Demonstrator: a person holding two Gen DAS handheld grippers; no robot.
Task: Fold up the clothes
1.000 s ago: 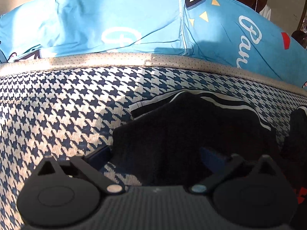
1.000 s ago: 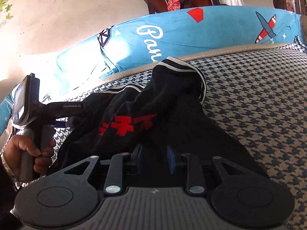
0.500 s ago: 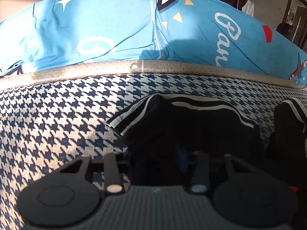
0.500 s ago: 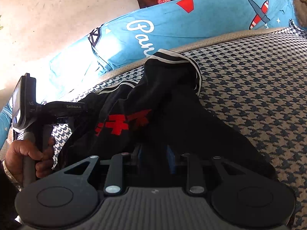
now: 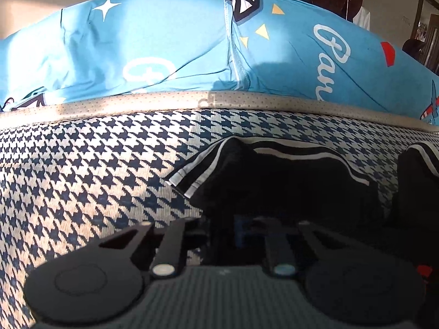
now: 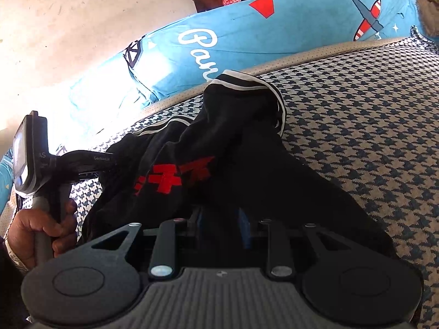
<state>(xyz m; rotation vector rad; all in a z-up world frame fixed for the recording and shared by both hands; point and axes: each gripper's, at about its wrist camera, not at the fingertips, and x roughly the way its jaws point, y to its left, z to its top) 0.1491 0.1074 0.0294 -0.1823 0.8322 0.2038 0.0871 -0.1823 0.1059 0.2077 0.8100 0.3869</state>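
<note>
We see a houndstooth mattress point(image 6: 356, 126) with a blue printed sheet point(image 5: 137, 49) behind, a black white-striped garment point(image 6: 233, 142) bunched on it, our left gripper point(image 5: 236, 233) and right gripper point(image 6: 219, 227) both narrowed onto its cloth

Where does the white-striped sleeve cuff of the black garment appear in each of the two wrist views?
Left wrist view: the white-striped cuff lies left of centre, on the houndstooth cover, ahead of the left gripper.
Right wrist view: a white-striped cuff stands raised at upper centre; whether it is the same sleeve, I cannot tell.
Shared landmark: the blue pillow with white script.
</note>
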